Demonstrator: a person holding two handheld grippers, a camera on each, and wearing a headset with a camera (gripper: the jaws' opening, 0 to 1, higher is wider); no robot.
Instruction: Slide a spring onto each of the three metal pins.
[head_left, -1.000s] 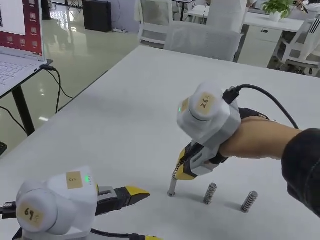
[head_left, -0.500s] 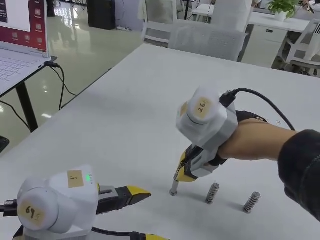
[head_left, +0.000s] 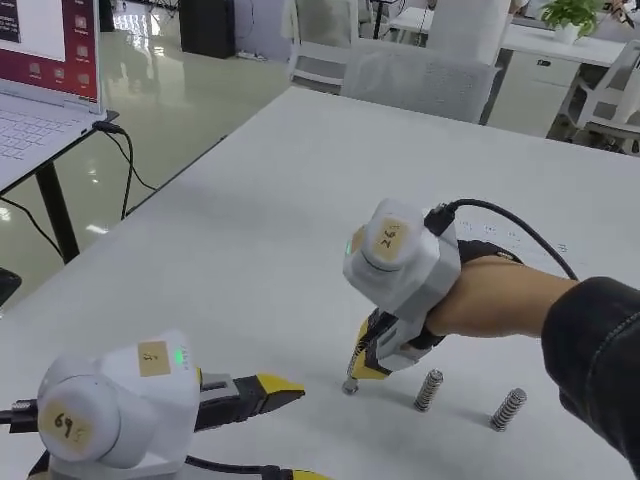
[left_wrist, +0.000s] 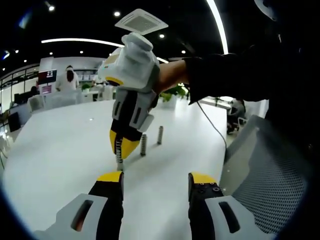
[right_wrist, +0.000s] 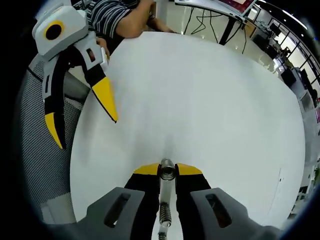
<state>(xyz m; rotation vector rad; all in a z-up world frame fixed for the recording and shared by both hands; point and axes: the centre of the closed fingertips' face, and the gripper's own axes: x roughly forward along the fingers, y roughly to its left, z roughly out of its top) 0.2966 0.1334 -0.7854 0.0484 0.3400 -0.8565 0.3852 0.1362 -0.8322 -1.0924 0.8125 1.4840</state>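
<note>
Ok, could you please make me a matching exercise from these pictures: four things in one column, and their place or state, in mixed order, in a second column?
Things:
1. left tool
2. right tool
3. laptop
4. rightmost spring

Places or states:
A. on a separate desk, far left in the head view
B. shut on a spring
C. upright on the white table, touched by no tool
D. open, holding nothing

Pairs: 1-D, 2-B, 3-A, 4-C.
</note>
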